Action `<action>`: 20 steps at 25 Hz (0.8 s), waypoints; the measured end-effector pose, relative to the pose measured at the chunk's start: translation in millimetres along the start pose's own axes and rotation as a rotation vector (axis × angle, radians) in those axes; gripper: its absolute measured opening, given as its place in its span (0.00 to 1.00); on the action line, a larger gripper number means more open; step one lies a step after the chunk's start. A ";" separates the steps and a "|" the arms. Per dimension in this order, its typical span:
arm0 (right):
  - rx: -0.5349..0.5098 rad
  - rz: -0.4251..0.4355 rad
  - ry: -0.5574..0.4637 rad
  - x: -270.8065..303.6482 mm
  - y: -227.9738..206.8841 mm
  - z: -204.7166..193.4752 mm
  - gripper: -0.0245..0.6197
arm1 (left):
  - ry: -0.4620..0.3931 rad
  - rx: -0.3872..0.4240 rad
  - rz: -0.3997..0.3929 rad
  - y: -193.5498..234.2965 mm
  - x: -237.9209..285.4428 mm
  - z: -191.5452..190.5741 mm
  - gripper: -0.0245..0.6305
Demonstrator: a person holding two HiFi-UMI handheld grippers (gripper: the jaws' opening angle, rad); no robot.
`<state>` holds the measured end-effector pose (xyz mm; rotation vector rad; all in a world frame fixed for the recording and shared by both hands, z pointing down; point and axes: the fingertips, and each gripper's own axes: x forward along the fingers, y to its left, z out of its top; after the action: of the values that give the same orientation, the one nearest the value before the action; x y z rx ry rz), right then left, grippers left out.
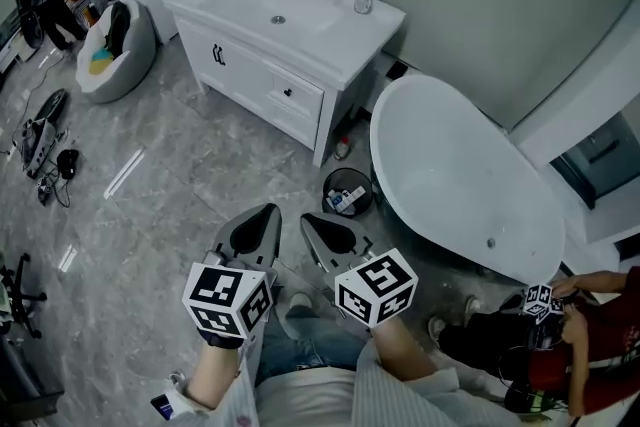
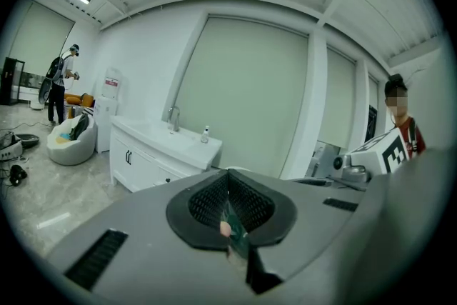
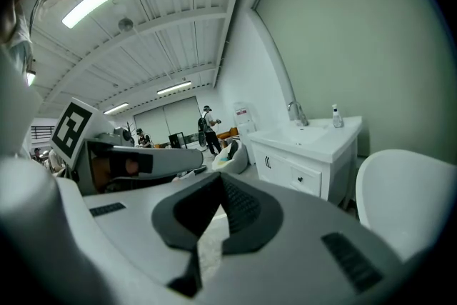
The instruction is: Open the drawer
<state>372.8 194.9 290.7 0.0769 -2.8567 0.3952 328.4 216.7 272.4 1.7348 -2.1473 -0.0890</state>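
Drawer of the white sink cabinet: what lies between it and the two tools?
Head view: only bare grey floor between the drawer, the left tool and the right tool. A black bin stands beside that path.

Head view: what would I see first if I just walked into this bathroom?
The big white bathtub on the right grabs your eye first, with the white sink cabinet beside it, its drawer shut. Down low, the left gripper and right gripper point toward them with jaws closed.
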 end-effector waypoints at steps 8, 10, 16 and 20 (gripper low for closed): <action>0.009 -0.034 0.034 44.9 -10.9 0.1 0.05 | 0.012 -0.004 -0.048 36.2 28.6 12.1 0.06; 0.015 -0.041 0.040 64.8 -13.7 4.4 0.05 | 0.021 -0.001 -0.054 53.4 37.4 18.6 0.06; 0.043 -0.077 0.046 124.1 -24.2 19.4 0.05 | 0.045 0.002 -0.072 111.3 59.2 41.0 0.06; 0.054 -0.101 0.051 166.4 -26.7 25.2 0.05 | 0.048 -0.005 -0.068 159.6 68.1 54.6 0.06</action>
<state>208.3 159.4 317.2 0.2165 -2.7782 0.4472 150.7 179.5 283.6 1.7893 -2.0524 -0.0707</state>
